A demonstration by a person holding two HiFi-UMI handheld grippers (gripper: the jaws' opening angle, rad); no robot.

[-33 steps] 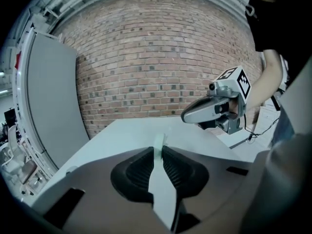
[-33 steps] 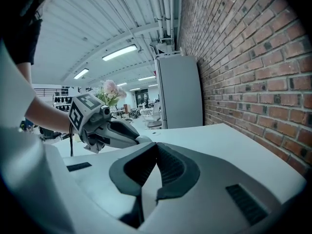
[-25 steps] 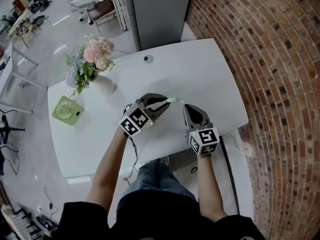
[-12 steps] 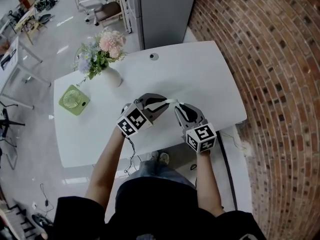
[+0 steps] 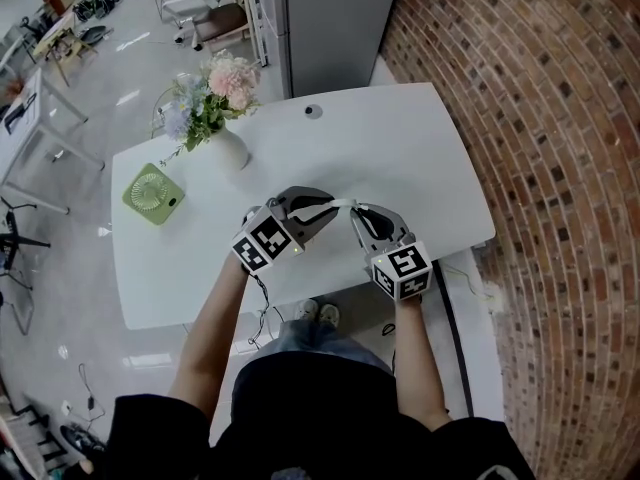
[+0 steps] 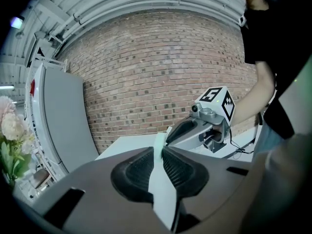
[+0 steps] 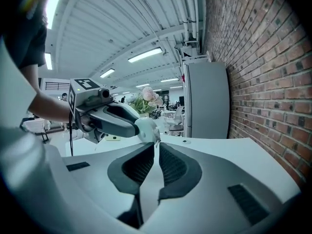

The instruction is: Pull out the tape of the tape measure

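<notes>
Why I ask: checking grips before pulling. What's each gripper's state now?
Left gripper: shut on the tape measure.
Right gripper: jaws just been closing, slightly apart; tape end at their tips, not pinched.

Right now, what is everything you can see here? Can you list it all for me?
table: one, white, under both grippers
vase of flowers: one, white vase, pink and blue flowers, far left of the table
fan: one, light green, left part of the table near the vase
round fitting: one, dark, by the table's far edge
cabinet: one, grey, beyond the table
brick wall: one, red-brown, along the right
tape measure: one, pale, between the left gripper's jaws
left gripper: one, grey, shut on the tape measure
right gripper: one, grey, jaws slightly apart and just been closing, the tape measure's tip at their tips, not clamped
forearms: two, bare, at the bottom
</notes>
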